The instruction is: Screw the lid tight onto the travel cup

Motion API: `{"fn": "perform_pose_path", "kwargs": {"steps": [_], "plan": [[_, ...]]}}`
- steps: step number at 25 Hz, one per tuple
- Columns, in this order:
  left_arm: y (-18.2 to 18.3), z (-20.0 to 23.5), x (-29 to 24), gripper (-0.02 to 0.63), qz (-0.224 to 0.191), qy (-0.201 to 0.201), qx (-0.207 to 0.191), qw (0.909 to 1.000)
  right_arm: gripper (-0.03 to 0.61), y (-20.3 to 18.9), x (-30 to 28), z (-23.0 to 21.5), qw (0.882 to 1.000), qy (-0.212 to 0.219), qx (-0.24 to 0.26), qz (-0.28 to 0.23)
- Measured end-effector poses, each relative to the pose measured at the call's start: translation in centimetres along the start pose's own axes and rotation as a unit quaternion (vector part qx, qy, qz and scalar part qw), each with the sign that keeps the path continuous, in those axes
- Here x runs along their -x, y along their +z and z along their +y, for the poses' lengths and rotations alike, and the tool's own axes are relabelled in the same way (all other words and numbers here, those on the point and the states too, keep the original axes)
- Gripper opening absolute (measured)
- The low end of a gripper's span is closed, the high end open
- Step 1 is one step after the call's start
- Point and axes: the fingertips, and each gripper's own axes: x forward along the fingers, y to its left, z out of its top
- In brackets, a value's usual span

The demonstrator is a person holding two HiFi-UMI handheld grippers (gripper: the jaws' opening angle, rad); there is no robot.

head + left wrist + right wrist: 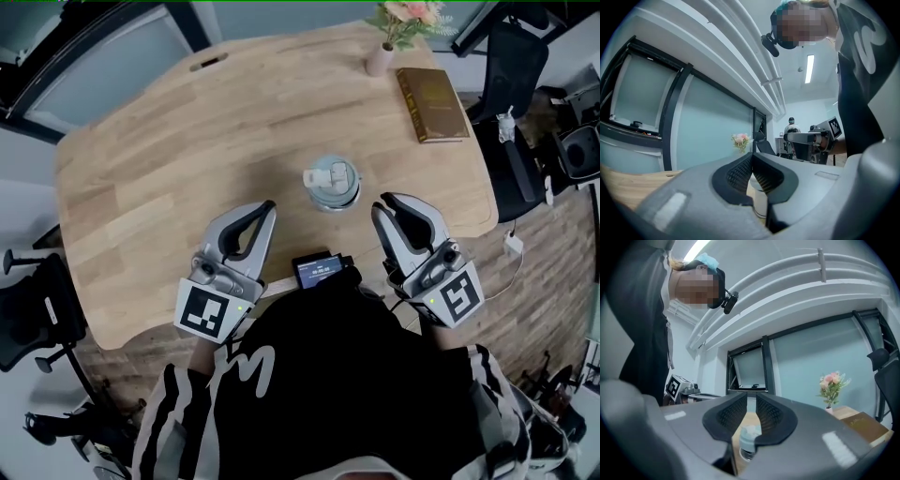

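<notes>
On a pale wooden desk (169, 159) in an office, the travel cup (341, 199) stands upright with its lid (330, 175) on. It lies ahead, between the left gripper (270, 208), pressed together, and the slightly nearer right gripper (382, 203), narrowly spread and empty.

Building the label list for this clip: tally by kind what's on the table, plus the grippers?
Travel cup: 1
Flower vase: 1
Book: 1
Screen device at the near edge: 1
Grippers: 2, the left gripper and the right gripper
Total: 6
</notes>
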Motion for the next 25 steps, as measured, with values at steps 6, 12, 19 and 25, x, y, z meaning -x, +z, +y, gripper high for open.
{"fn": "perform_pose_path", "kwargs": {"steps": [6, 12, 19, 25], "plan": [[-0.4, 0.1, -0.5, 0.064, 0.013, 0.016, -0.002, 0.9998, 0.109, -0.7, -0.8, -1.2, 0.999, 0.04, -0.005, 0.013], [-0.8, -1.4, -1.1, 0.209, 0.006, -0.006, -0.012, 0.9999, 0.263, -2.3, -2.1, -0.2, 0.99, 0.123, 0.02, 0.061], [-3.2, -2.2, -2.1, 0.343, 0.025, -0.022, -0.003, 0.9994, 0.334, -3.8, -3.2, 0.2, 0.981, 0.165, 0.053, 0.091], [-5.5, -2.5, -3.1, 0.397, 0.039, -0.031, 0.011, 0.9987, 0.374, -5.2, -3.9, -0.1, 0.979, 0.177, 0.031, 0.097]]}}
